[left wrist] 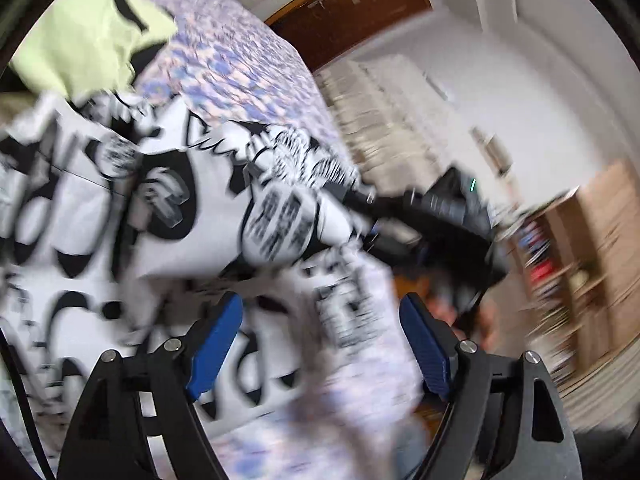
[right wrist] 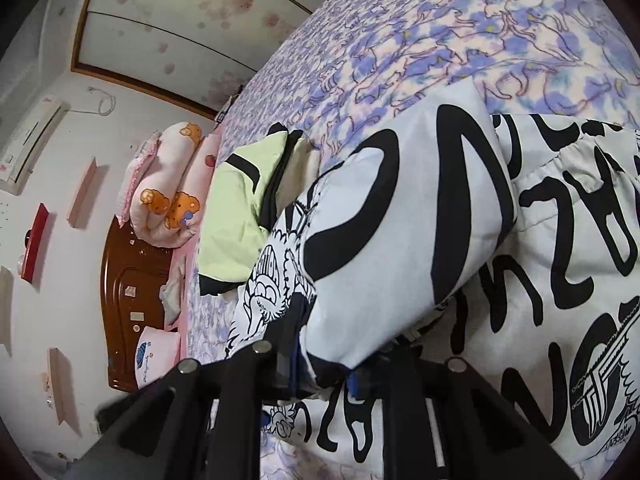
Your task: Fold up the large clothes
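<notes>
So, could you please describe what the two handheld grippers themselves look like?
The left gripper has black angular linkage arms with triangular cut-outs, silver round pivot pins and flat blue ribbed pads on its fingers. A thin black cable runs along its left side. The right gripper has the same black frame and silver pins, with only slivers of blue showing.

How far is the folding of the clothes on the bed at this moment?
Done, it seems: a yellow-green garment lies folded on the bed. In hand: the right claw is shut on a fold of the black-and-white printed garment, while the left claw stands open with nothing pinched. Left: the printed garment is still bunched, not yet flat and folded.
</notes>
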The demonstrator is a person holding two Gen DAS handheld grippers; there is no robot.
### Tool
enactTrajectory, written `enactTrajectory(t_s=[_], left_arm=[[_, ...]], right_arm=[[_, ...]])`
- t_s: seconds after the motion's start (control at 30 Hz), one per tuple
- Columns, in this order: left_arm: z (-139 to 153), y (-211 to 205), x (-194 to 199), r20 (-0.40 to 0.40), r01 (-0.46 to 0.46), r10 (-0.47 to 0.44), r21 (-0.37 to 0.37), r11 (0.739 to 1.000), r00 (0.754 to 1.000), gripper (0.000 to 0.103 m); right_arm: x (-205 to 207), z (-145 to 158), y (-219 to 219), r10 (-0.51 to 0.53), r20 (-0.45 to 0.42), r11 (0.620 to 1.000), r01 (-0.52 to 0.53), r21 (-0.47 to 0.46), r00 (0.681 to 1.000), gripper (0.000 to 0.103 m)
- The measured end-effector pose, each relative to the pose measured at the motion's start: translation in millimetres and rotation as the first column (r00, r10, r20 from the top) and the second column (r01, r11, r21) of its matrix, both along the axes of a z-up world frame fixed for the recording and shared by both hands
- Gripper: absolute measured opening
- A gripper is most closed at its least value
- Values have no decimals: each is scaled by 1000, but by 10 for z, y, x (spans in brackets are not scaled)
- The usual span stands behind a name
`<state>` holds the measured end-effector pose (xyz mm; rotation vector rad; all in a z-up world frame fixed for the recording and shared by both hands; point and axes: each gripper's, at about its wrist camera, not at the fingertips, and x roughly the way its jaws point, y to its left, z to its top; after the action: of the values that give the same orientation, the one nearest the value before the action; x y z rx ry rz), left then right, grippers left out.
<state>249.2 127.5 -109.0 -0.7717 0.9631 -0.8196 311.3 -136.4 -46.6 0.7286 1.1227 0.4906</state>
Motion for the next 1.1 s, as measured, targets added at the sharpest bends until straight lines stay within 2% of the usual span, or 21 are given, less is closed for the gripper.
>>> enactTrajectory(t_s=[0.07, 0.2, 0.3, 0.37, 0.4, 0.5, 0.53, 0.57, 0.7, 0.77, 0.83, 0.9, 0.97, 1.03, 1.1], left_arm=[[-101, -33, 138, -50, -7, 3, -72, 997, 999, 79], [-316, -28, 287, -130, -73, 52, -155, 985, 990, 79], [-448, 54, 328, -163, -122, 93, -177, 977, 982, 79], [-560, 63, 410, -196, -141, 108, -160, 977, 975, 79], [-591, 79, 459, -204, -143, 111, -149, 978, 973, 79], [-530, 57, 666, -186, -145, 134, -50, 988, 973, 78], [-478, 72, 697, -169, -143, 135, -32, 989, 976, 69], [-347, 36, 749, -123, -139, 140, 18, 990, 982, 64], [103, -29, 822, 42, -92, 86, 154, 984, 995, 25], [229, -53, 744, 106, -59, 42, 170, 984, 993, 22], [232, -77, 640, 137, -37, 11, 184, 982, 990, 21], [54, -141, 441, 135, 4, -36, 232, 973, 990, 21], [-188, -145, 294, 92, 43, -69, 254, 966, 993, 21], [-571, -130, 89, 11, 100, -108, 280, 955, 994, 21], [-818, -120, -68, -39, 132, -126, 302, 944, 991, 22]], right_arm=[[-25, 15, -10, 5, 5, 1000, -5, 12, 1000, 17], [-86, 52, -34, 24, 15, 999, -25, 36, 1000, 17], [-126, 50, -71, 40, 19, 998, -41, 48, 999, 17], [-148, 50, -93, 51, 25, 998, -52, 42, 998, 15], [-151, 48, -95, 60, 27, 997, -61, 38, 998, 14], [-157, 109, -58, 87, 55, 996, -86, -12, 995, 13], [-162, 150, -50, 95, 76, 995, -93, -32, 993, 12], [-173, 208, -43, 97, 100, 994, -92, -53, 990, 12], [-246, 527, -117, 91, 230, 993, -71, -92, 969, 11], [-321, 637, -163, 96, 287, 992, -70, -101, 953, 11], [-475, 685, -173, 124, 343, 988, -82, -133, 931, 11], [-695, 561, -146, 169, 354, 977, -107, -186, 920, 11], [-891, 322, -119, 207, 321, 966, -140, -219, 924, 11], [-1093, -33, -90, 237, 245, 954, -178, -240, 940, 11], [-1289, -421, -87, 261, 140, 941, -220, -256, 955, 14]])
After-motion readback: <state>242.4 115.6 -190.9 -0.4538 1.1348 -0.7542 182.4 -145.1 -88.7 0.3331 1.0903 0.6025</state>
